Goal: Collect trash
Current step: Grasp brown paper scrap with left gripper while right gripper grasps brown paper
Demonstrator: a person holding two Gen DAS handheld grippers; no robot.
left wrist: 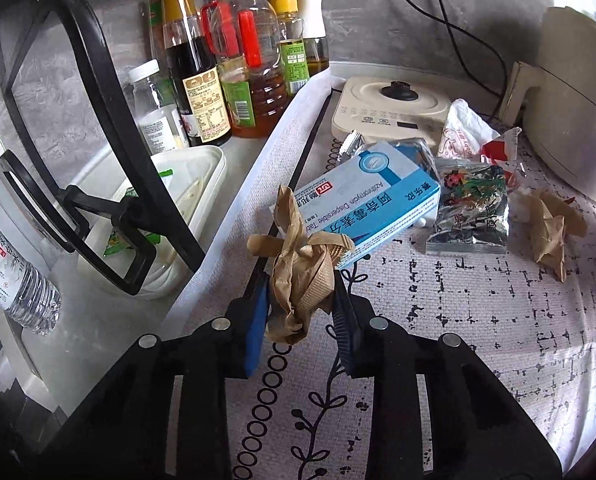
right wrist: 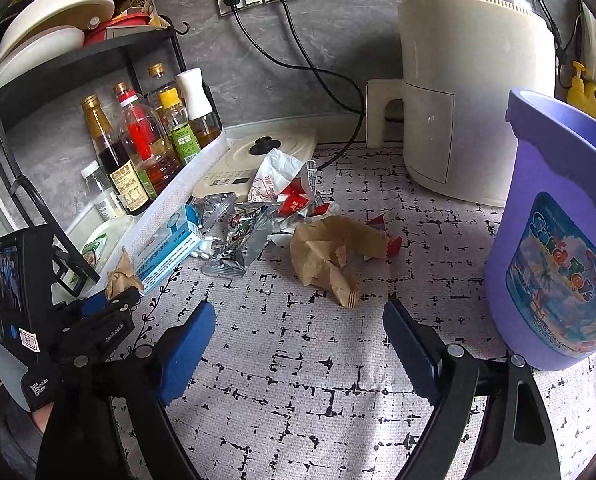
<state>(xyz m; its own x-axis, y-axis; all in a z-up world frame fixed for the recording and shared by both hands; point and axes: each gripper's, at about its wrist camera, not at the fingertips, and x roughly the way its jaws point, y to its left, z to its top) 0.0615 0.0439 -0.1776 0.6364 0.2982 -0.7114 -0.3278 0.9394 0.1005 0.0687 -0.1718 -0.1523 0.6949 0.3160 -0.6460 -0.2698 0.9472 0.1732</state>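
Note:
My left gripper (left wrist: 300, 292) is shut on a crumpled brown paper wad (left wrist: 298, 268), its blue pads pressing both sides just above the patterned mat. Behind the wad lies a blue medicine box (left wrist: 368, 200), then a foil snack wrapper (left wrist: 468, 208), a white plastic bag (left wrist: 464, 128) and another brown paper scrap (left wrist: 548, 224). In the right wrist view my right gripper (right wrist: 298, 328) stands open over the mat, with the larger brown paper (right wrist: 330, 252) lying ahead of its fingers. The left gripper (right wrist: 114, 300) shows at the left with the paper wad (right wrist: 120, 276). A purple bucket (right wrist: 558, 232) stands at the right.
Bottles of oil and sauce (left wrist: 218, 68) crowd a black rack (left wrist: 82, 128) on the left, with a white container (left wrist: 202, 184) below. A cream scale-like appliance (left wrist: 394, 108) and a cream air fryer (right wrist: 470, 92) stand at the back. Power cords (right wrist: 298, 64) trail down the wall.

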